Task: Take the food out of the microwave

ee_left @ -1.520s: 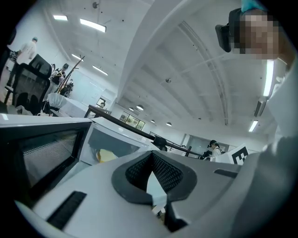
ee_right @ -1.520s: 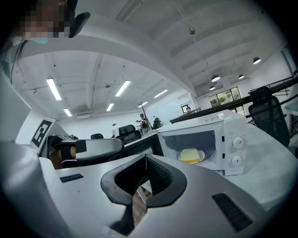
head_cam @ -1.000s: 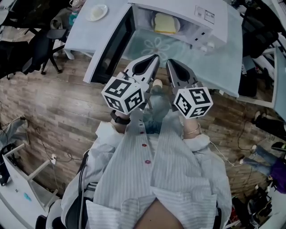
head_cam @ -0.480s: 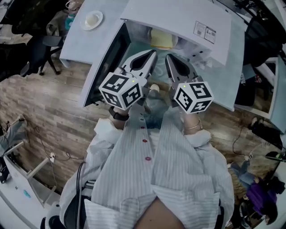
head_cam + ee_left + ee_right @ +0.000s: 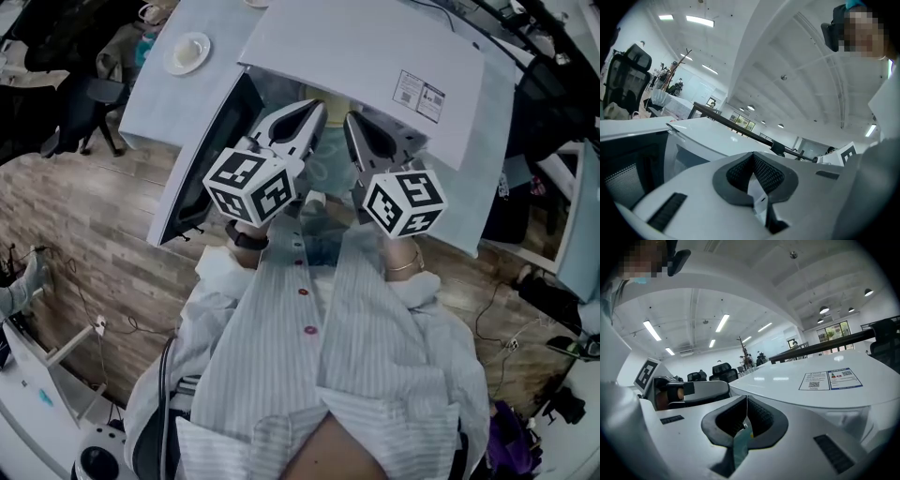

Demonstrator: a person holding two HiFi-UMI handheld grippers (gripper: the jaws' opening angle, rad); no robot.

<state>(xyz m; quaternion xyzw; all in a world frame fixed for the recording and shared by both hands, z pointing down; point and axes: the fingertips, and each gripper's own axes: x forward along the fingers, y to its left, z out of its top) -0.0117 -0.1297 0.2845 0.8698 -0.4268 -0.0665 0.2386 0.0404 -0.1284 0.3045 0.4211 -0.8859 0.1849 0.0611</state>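
The white microwave (image 5: 375,66) stands on a pale table with its door (image 5: 202,159) swung open to the left. Only a thin yellowish sliver of the food (image 5: 317,93) shows under the roof edge; the rest is hidden. My left gripper (image 5: 314,106) and right gripper (image 5: 348,118) are held side by side, their tips at the mouth of the opening. Both are shut with nothing between the jaws. The left gripper (image 5: 753,155) looks over the microwave's top (image 5: 708,136). In the right gripper view, that gripper (image 5: 746,398) faces the labelled top (image 5: 825,380).
A small white plate (image 5: 187,52) lies on the table (image 5: 164,98) to the left of the microwave. Office chairs (image 5: 84,103) stand at the far left on the wood floor (image 5: 103,225). The person's striped shirt (image 5: 328,356) fills the lower middle.
Both grippers moved forward together toward the microwave opening. The yellow food, plainly seen inside before, is now almost wholly hidden under the microwave's top.
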